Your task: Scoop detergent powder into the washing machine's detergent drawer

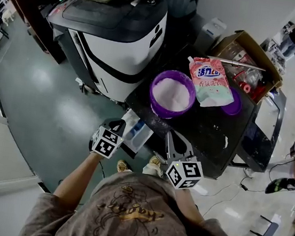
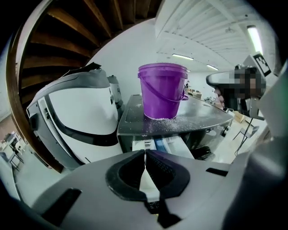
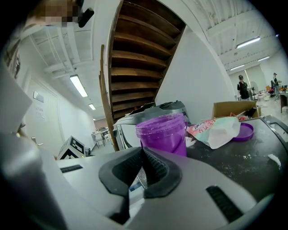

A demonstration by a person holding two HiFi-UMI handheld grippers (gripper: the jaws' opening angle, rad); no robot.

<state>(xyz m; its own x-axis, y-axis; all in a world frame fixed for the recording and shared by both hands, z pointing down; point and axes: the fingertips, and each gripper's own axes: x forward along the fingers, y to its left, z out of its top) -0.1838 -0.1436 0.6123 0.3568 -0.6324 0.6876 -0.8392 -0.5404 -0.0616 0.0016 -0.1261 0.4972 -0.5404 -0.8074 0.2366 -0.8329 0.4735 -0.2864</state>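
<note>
Both closed on nothing, lower centre: left gripper (image 1: 119,124), right gripper (image 1: 173,140). Powder in purple bucket (image 1: 172,94) directly up-frame, nearer the right; detergent drawer (image 1: 139,135) beside left tips.

Grey-brown printed T-shirt (image 1: 126,214); left gripper (image 2: 145,155), right gripper (image 3: 142,152) pale grey, fingers (image 2: 170,173) perhaps rubber.
</note>
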